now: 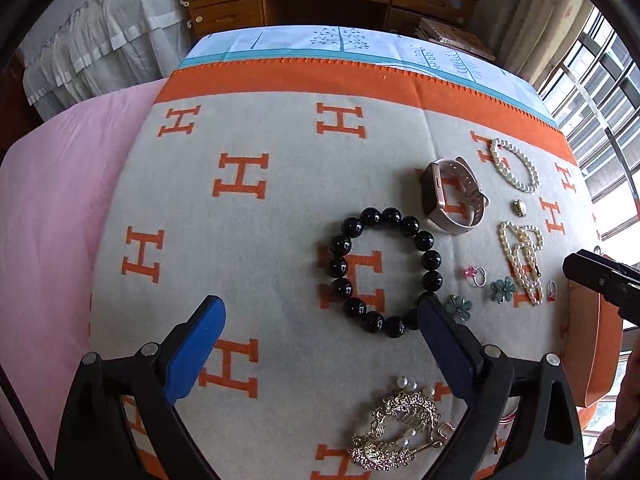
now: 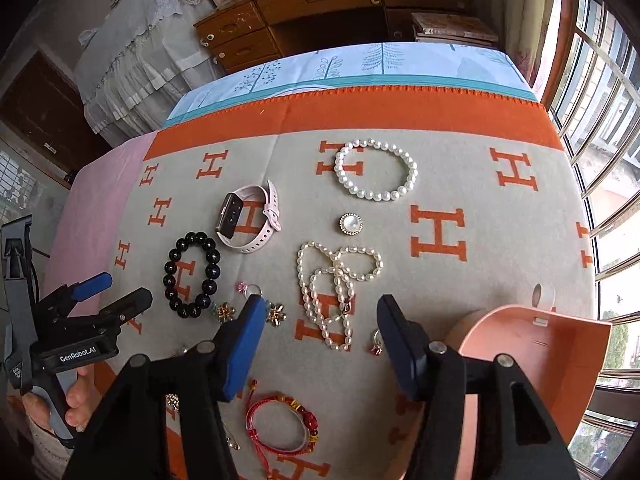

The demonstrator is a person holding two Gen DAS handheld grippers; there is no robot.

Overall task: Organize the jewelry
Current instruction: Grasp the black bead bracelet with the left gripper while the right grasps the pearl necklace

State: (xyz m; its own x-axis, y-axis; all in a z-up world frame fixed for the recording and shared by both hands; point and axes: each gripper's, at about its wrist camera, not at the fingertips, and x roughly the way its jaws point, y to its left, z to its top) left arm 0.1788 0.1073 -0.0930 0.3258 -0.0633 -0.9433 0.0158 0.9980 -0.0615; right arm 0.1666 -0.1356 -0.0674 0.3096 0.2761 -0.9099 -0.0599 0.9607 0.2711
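Note:
Jewelry lies on a grey blanket [image 1: 280, 200] with orange H marks. A black bead bracelet [image 1: 386, 272] [image 2: 192, 276] lies just ahead of my open left gripper [image 1: 320, 316]. A pink watch [image 1: 452, 196] [image 2: 248, 218], a pearl bracelet [image 2: 376, 170] [image 1: 516, 164], a tangled pearl necklace [image 2: 332, 292] [image 1: 520, 260], a round brooch [image 2: 351, 224], flower earrings [image 1: 503, 289], rings [image 1: 476, 274] and a gold hair ornament [image 1: 400, 428] lie around. My right gripper [image 2: 320, 316] is open above the pearl necklace. A red cord bracelet [image 2: 284, 424] lies below it.
A peach jewelry box [image 2: 540, 360] stands open at the right, next to my right gripper. The left gripper [image 2: 104, 296] shows at the left of the right wrist view. A wooden desk [image 2: 320, 12] stands beyond the bed; windows are at the right.

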